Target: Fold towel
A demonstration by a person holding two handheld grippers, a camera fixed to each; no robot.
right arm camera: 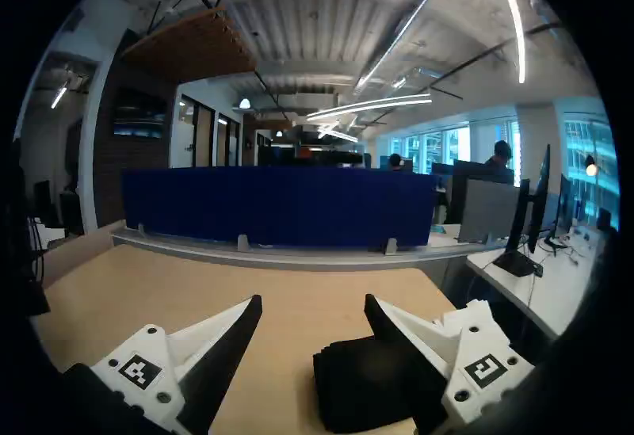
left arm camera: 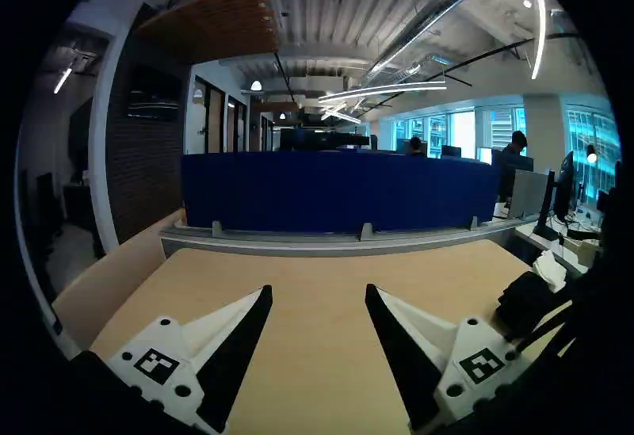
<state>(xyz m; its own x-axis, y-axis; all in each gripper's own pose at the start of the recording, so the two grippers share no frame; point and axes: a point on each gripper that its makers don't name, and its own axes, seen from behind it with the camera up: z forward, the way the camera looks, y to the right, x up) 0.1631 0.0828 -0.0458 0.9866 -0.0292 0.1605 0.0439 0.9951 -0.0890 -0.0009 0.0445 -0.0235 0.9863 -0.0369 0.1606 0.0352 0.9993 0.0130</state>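
Running wide toward 12 o'clock, the pale wood table [left arm camera: 333, 372] leaves the left gripper [left arm camera: 318, 288] open room. Its two fingers stand well apart over plain wood. At 12 o'clock the table ends at a grey rail [left arm camera: 317, 241] under a blue divider [left arm camera: 333, 193]. At 9 o'clock its edge slants down toward the near corner. At 4 o'clock in the left gripper view sits a dark, bulky shape [left arm camera: 525, 300] that I cannot make out.

In the right gripper view the table meets the rail and divider at 12 o'clock. Its right edge falls away at 3 o'clock, just past the right finger, with a gap before the next table [right arm camera: 547, 284] and its monitor [right arm camera: 487, 209].

The right gripper [right arm camera: 313, 299] is spread wide too, its fingers not closed on the towel [right arm camera: 357, 383]. The towel lies on the table at 5 o'clock, low between the fingers. It is hard by the inside of the right finger and well apart from the left one. Whether it touches the right finger I cannot tell. It is black, folded into a thick, squarish stack with rounded, layered edges.
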